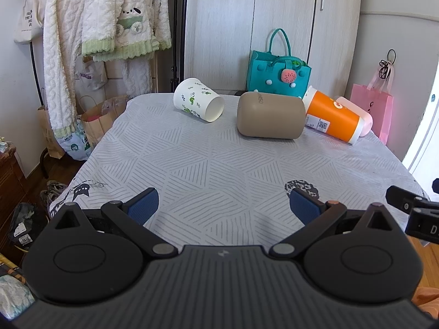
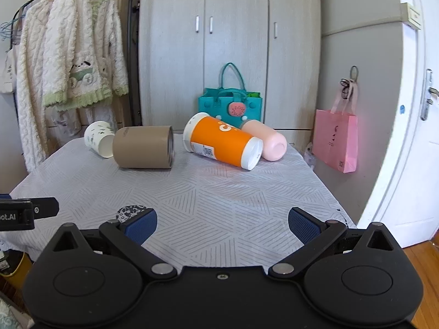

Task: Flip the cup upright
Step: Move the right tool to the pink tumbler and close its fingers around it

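Several cups lie on their sides along the far edge of the table: a white paper cup with green leaf print [image 1: 198, 99] [image 2: 99, 138], a tan cup [image 1: 271, 115] [image 2: 143, 147], an orange cup with white ends [image 1: 332, 115] [image 2: 222, 140] and a pink cup [image 1: 359, 116] [image 2: 267, 140]. My left gripper [image 1: 224, 205] is open and empty over the near part of the table. My right gripper [image 2: 222, 226] is open and empty, also near the front edge. Both are well short of the cups.
The table has a grey patterned cloth [image 1: 219, 164] [image 2: 219, 192]. A teal felt bag [image 1: 278, 72] [image 2: 230, 104] stands behind the cups. A pink paper bag [image 2: 336, 139] hangs at right. Robes [image 1: 96, 27] hang at left. Wardrobe doors [image 2: 230, 41] stand behind.
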The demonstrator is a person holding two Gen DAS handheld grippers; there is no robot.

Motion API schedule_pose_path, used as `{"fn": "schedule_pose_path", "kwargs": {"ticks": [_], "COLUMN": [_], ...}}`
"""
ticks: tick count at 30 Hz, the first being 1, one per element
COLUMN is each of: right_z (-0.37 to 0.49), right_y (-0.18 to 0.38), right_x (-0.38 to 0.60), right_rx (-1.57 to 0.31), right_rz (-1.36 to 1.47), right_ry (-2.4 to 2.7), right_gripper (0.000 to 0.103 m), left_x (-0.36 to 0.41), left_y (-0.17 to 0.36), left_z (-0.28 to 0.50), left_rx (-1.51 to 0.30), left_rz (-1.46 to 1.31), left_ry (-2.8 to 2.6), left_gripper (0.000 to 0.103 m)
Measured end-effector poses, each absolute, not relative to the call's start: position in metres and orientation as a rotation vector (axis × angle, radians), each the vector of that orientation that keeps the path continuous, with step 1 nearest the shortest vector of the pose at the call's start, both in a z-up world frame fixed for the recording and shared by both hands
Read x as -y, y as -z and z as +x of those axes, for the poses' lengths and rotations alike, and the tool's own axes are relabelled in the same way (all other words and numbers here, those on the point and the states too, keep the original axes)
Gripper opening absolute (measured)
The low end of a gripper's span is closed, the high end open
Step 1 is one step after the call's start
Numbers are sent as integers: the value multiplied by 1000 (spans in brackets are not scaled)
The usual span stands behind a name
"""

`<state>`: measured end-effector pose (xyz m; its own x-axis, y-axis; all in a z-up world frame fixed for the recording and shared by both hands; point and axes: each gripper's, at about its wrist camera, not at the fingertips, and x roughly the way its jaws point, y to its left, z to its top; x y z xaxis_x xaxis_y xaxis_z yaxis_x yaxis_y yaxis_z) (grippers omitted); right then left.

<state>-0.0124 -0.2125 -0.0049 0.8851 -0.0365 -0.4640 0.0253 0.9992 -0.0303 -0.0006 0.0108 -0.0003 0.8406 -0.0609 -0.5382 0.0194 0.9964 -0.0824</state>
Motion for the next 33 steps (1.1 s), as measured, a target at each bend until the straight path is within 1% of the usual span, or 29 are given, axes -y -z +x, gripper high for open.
{"fn": "schedule_pose_path", "kwargs": {"ticks": [6, 11, 15, 21, 27, 33], "right_z": [-3, 11, 22, 44, 72, 107], "right_y": [-23, -46, -61, -77, -89, -96], "right_x": [229, 250, 277, 298, 317, 328], "right_rx": [-536, -586, -594, -604, -652, -696], "right_rz": [-42, -58, -2, -43, -22, -28], "right_ry": [-132, -216, -270, -304, -359, -375], "right_gripper": [103, 103, 103, 103, 103, 103], "left_x": [1, 4, 14, 51, 98, 137], "left_y": [-25, -52, -72, -96, -113, -122], "left_z": [11, 33, 55, 94, 133, 179], "left_rx": [-626, -674, -685, -701, -701, -742], "left_rz": [48, 62, 90, 149, 221, 204], "left_ry": [111, 223, 267, 335, 386, 463], "left_gripper": [103, 103, 103, 103, 103, 102]}}
